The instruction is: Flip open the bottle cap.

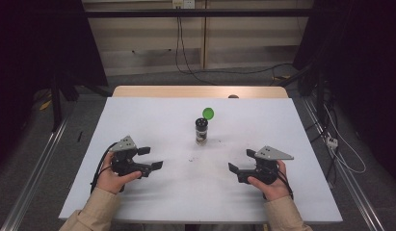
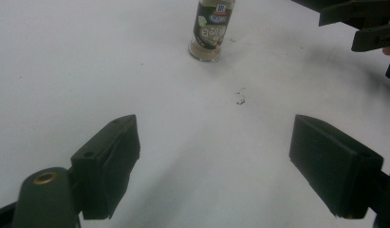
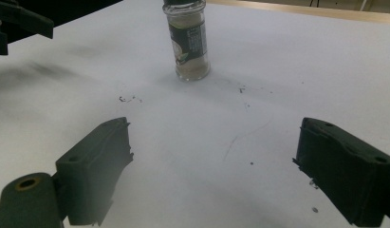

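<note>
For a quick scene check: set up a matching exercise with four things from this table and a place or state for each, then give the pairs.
Things:
1. spice jar
2. green lid
3. left gripper
4. right gripper

Descriptions:
A. open and empty, at the high view's right
B. upright near the table's middle
C. flipped up at the jar's top
D. open and empty, at the high view's left

Pairs: 1-B, 2-C, 3-D, 4-A
</note>
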A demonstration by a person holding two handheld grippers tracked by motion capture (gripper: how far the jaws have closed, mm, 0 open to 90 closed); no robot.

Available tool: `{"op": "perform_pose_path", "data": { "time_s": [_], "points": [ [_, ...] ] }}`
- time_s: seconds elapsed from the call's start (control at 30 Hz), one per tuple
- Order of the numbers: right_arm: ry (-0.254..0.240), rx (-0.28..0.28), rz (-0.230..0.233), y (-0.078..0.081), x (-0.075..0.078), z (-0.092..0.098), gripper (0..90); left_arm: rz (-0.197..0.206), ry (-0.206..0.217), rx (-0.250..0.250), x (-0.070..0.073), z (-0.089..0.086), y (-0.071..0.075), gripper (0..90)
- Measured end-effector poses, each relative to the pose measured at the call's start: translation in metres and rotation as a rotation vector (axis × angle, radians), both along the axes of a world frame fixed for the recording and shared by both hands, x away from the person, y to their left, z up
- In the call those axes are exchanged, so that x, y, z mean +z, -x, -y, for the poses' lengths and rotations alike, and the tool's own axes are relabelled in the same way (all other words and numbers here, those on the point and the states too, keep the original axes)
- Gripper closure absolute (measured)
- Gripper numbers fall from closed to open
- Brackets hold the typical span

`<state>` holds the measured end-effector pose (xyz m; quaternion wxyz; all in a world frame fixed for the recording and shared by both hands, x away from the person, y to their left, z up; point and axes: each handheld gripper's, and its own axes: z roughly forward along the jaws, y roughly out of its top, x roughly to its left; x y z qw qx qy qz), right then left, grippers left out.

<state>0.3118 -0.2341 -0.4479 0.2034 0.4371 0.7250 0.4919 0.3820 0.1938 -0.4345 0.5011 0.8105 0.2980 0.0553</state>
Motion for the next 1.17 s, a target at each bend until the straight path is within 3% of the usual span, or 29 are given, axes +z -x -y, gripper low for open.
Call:
{"op": "perform_pose_path", "data": {
  "time_s": [0.73, 1.17],
  "points": [
    [0.016, -0.021, 0.004, 0.015, -0.001, 0.025, 10.9, 0.010, -0.019, 0.026, -0.004, -0.020, 0.012, 15.7],
    [0.036, -0.030, -0.002, 0.017, -0.004, 0.026, 10.6, 0.013, -0.032, 0.040, -0.007, -0.027, 0.013, 13.5]
  ]
}}
